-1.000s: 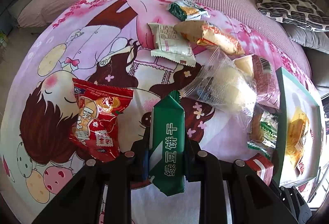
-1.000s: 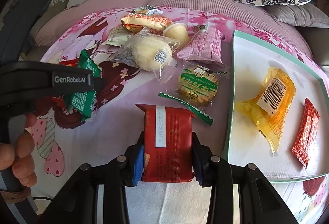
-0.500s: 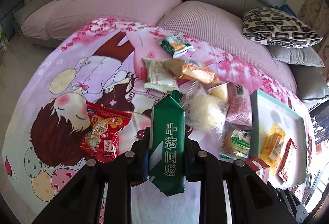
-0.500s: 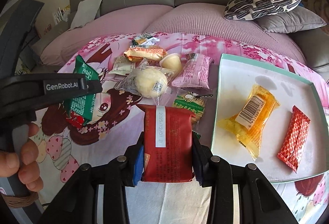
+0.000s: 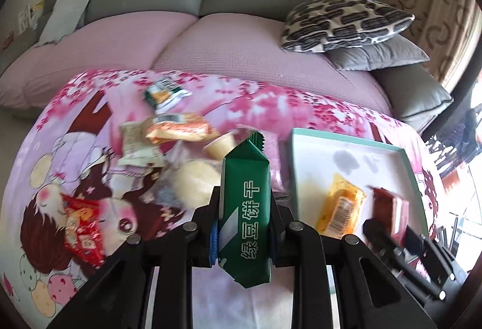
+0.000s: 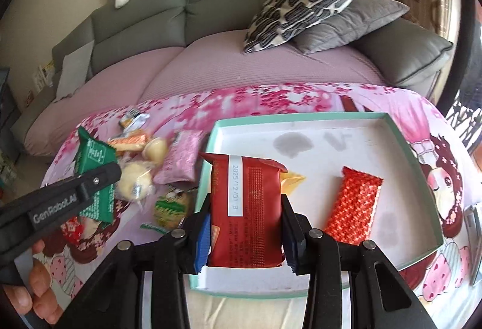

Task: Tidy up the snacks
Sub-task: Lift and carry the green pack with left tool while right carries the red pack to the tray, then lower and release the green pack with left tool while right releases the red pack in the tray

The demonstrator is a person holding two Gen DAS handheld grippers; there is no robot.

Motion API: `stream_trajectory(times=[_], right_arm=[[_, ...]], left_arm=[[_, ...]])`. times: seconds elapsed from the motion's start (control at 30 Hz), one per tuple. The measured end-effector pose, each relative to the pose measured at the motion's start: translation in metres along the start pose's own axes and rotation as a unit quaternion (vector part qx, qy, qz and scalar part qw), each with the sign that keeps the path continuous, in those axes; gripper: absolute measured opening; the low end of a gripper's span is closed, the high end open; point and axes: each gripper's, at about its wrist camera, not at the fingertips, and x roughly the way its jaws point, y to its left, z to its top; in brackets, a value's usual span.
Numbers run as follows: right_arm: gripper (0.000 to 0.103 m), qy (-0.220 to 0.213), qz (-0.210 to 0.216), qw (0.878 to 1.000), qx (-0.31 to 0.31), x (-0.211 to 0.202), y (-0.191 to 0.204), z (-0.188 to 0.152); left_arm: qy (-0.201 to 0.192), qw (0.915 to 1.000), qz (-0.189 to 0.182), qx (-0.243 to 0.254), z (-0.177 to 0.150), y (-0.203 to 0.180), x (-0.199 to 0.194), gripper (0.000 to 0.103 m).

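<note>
Left gripper (image 5: 243,234): fingers clamped on a green foil biscuit packet (image 5: 245,208), held upright above the cartoon-printed pink cloth (image 5: 286,105) covering the table.

Right gripper (image 6: 245,234): fingers clamped on a dark red foil snack packet (image 6: 247,208), held upright over the near left part of the shallow white tray with mint-green rim (image 6: 400,145).

Tray contents: an orange-red wrapped bar (image 6: 354,205) lying flat; a yellow wrapped snack (image 5: 339,208), partly hidden behind the red packet in the right view.

On the cloth left of the tray: a pink packet (image 6: 183,160), a clear-wrapped pale bun (image 6: 134,181), a green-and-yellow round cookie packet (image 6: 171,205), a red printed snack bag (image 5: 79,226).
</note>
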Motion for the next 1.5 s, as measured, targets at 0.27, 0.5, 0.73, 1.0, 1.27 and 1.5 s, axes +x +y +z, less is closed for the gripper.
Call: stream_trajectory(times=[0.27, 0.5, 0.73, 1.0, 1.27, 1.5], right_arm=[[0.042, -0.024, -0.043, 0.996, 0.075, 0.007, -0.065, 0.018], [0.042, -0.038, -0.047, 0.993, 0.1, 0.016, -0.082, 0.02], [0.042, -0.032, -0.043, 0.993, 0.107, 0.034, -0.087, 0.02], [0.042, -0.006, -0.058, 0.992, 0.113, 0.058, -0.094, 0.016], [0.042, 0.026, -0.063, 0.99, 0.122, 0.07, -0.099, 0.011], [0.057, 0.029, -0.076, 0.991, 0.104, 0.067, -0.094, 0.015]], left_arm=[[0.011, 0.9982, -0.033, 0.049, 0.005, -0.04, 0.021, 0.026], [0.003, 0.9951, -0.042, 0.089, 0.013, -0.072, 0.038, 0.026], [0.002, 0.9939, -0.047, 0.099, 0.021, -0.09, 0.062, 0.026], [0.008, 0.9932, -0.042, 0.109, 0.019, -0.1, 0.083, 0.026], [0.02, 0.9909, -0.035, 0.129, 0.013, -0.109, 0.091, 0.029], [0.025, 0.9919, -0.029, 0.121, 0.014, -0.107, 0.087, 0.066]])
